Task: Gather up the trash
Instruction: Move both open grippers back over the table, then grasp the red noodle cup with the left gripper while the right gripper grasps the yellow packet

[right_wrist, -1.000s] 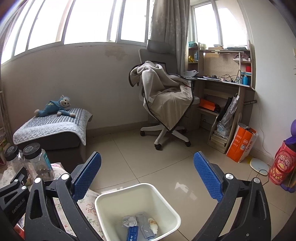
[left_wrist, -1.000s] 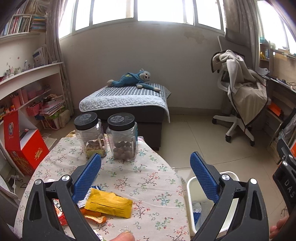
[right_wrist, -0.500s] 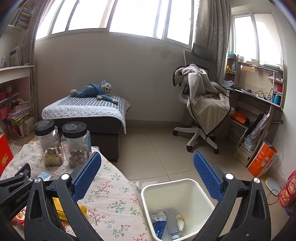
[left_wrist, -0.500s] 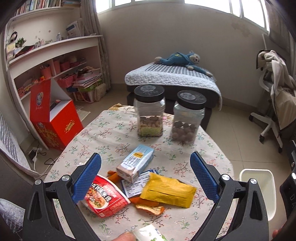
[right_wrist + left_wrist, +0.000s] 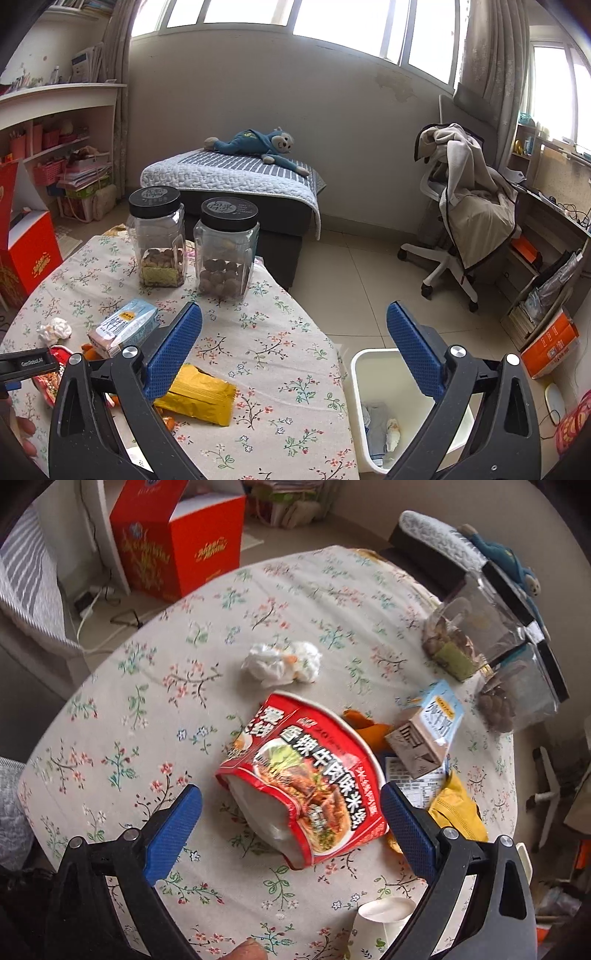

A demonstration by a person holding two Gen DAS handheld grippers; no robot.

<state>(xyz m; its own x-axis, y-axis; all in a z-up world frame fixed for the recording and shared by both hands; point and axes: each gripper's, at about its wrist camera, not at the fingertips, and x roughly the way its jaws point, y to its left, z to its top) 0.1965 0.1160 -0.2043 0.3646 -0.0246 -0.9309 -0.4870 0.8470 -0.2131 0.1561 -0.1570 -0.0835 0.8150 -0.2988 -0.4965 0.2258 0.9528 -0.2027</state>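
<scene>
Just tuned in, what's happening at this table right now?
It's a trash pickup. The left claw is open, lined up over the red noodle bowl on the floral table, not gripping it. The right claw is open and empty, between the table and the white bin, which already holds some scraps. A crumpled tissue, milk carton and yellow packet remain.

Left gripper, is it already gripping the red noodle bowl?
No, the left gripper is open, its blue fingers apart on either side of the red noodle bowl.
</scene>
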